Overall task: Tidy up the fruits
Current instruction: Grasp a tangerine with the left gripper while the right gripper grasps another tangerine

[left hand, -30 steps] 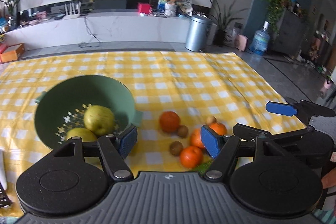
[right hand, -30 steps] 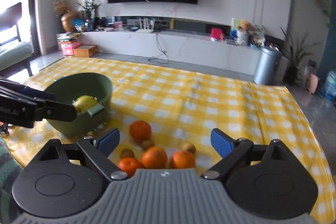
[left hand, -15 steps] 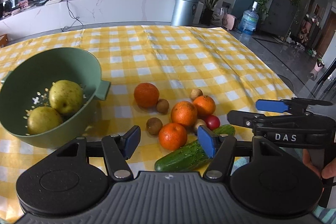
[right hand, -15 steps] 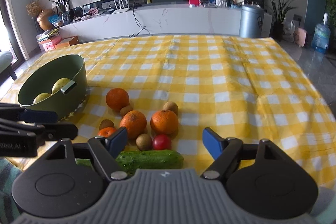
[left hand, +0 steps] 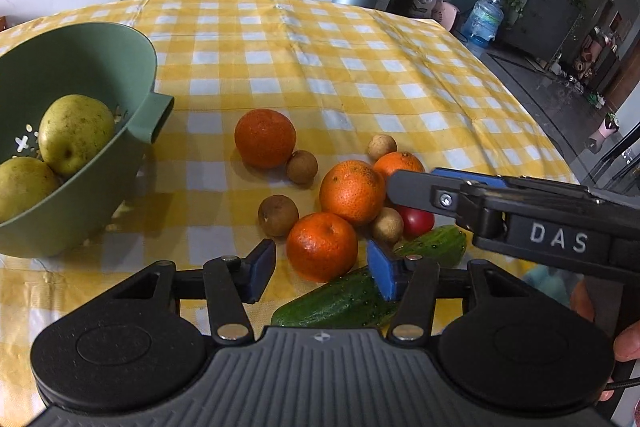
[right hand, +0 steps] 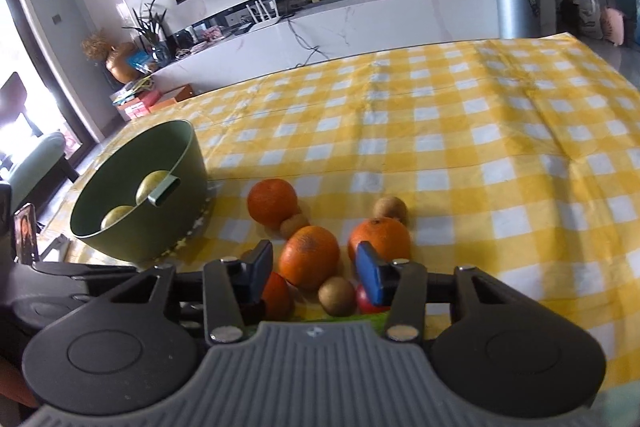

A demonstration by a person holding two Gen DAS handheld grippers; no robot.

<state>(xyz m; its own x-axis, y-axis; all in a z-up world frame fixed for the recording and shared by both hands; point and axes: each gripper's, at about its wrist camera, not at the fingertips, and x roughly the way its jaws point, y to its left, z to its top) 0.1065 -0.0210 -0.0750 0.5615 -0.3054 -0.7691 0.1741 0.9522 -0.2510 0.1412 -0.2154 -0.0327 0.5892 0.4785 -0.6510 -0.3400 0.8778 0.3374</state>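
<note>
Now my left gripper [left hand: 320,269] and right gripper [right hand: 310,267], jaws wide and empty, hover over round orange mandarins [left hand: 322,247] on the yellow checked cloth [left hand: 320,67]. Next: close on one and carry it to the green plastic colander [left hand: 80,67].

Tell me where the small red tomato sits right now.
In the left wrist view, the small red tomato lies right of centre, touching a small brown longan, just beyond the dark green cucumber and under the right hand-held gripper.
</note>
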